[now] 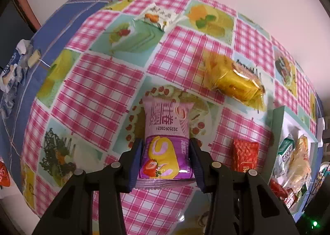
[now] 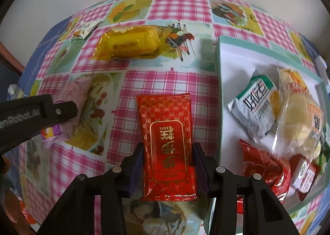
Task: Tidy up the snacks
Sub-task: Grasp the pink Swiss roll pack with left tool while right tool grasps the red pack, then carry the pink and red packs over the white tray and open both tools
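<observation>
carrying both packets over to the white tray [image 2: 231,66] is going best if each one is staying square between the pads, clearing the tray's raised rim before being let go. the left gripper [image 1: 166,159] is pinching the pink swiss-roll packet [image 1: 167,132], pointing steeply down at the checked tablecloth [image 1: 99,90]. the right gripper [image 2: 168,166] is clamping the red packet [image 2: 167,138] just beside the tray, likewise aiming steeply downward.

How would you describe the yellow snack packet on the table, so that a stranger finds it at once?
On the checked tablecloth, look left of the pale green box, toward the far edge. The yellow packet lies flat there, untouched. It is the only clear golden wrapper; the white packet beside it is much smaller.
</observation>
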Tool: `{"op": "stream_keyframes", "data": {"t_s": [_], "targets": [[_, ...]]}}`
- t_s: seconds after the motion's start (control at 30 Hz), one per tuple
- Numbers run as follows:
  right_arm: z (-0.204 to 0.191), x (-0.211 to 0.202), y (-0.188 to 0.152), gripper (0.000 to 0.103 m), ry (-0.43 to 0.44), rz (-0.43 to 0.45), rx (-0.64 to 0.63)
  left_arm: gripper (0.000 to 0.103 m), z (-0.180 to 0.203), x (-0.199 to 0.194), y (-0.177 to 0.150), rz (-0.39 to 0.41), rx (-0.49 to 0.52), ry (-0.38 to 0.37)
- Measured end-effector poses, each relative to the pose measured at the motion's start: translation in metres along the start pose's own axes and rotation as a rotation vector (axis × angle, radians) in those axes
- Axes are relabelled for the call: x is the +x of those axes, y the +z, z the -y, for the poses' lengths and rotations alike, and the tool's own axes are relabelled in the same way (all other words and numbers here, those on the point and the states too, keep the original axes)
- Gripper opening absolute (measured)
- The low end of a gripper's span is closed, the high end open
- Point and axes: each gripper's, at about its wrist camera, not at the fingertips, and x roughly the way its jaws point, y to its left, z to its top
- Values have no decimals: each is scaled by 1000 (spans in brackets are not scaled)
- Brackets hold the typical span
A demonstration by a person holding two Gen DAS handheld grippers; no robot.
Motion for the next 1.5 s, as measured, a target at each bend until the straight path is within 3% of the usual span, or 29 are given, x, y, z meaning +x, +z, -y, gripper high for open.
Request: {"op": "stream_keyframes", "data": {"t_s": [0.23, 0.37, 0.57, 0.67, 0.87, 1.07, 1.27, 1.5], "targets": [[10, -26, 0, 48, 35, 40, 20, 41, -5, -45, -11, 57, 5, -17], [17, -40, -3, 48, 55, 66, 34, 41, -15, -49, -11, 63, 25, -17], [21, -39, -5, 48, 55, 56, 47, 42, -17, -29, -9, 16, -13, -24], [16, -22, 3, 48, 53, 22, 50, 55, -25, -20, -6, -2, -48, -40], [14, -19, 4, 48, 51, 25, 23, 58, -23, -6, -6, -31, -46, -52], [9, -5, 3, 48, 43, -17, 2, 57, -8, 16, -14, -77, 9, 2], [3, 0, 5, 49, 14, -11, -27, 58, 1, 19, -17, -52, 47, 71], [-9, 3, 2, 54, -38, 1, -105, 58, 8, 23, -15, -41, 52, 90]]}}
